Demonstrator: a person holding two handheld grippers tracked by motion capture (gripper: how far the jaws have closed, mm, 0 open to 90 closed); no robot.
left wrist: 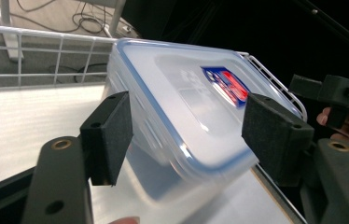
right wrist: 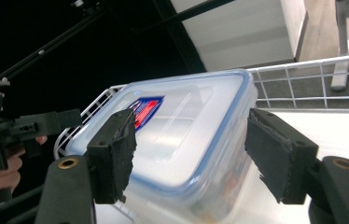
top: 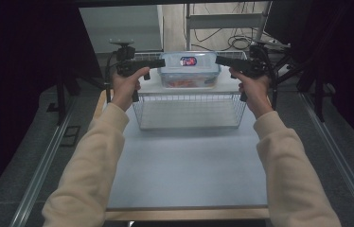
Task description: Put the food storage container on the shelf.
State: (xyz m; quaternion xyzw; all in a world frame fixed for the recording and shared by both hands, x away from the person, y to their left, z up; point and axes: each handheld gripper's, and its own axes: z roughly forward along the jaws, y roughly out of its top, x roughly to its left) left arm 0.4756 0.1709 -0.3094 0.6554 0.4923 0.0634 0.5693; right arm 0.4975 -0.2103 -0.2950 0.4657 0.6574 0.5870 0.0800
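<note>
- Nearest to us, our two cream sleeves (top: pixel 87 170) come up over the grey table (top: pixel 189 165), one on each side.
- Our left hand (top: pixel 127 87) holds the left gripper (top: pixel 161 62), and our right hand (top: pixel 253 87) holds the right gripper (top: pixel 218 59); the two grippers point inward at each other.
- Between the two grippers sits the clear plastic box (top: pixel 189 71) with a blue-edged lid and a red and blue label (top: pixel 188 60) on top.
- In the left gripper view, the left gripper (left wrist: pixel 189 128) has its jaws apart, one pad on each side of a corner of the box (left wrist: pixel 182 107); we see a gap between the pads (left wrist: pixel 114 133) and the box wall, so nothing is clamped.
- In the right gripper view, the right gripper (right wrist: pixel 191 149) also stands with its jaws apart around the opposite end of the box (right wrist: pixel 186 130), its worn pads (right wrist: pixel 277 154) clear of the lid rim.
- The box rests inside the white wire basket (top: pixel 189 111), at the basket's far side; the basket lies below and between the grippers.
- Something orange-red shows through the box wall; we cannot tell what it is.
- Beyond the grippers, across the box, each gripper view shows the other hand and its gripper against a dark background.
- Farthest off lie cables (top: pixel 234 40) on the floor.
</note>
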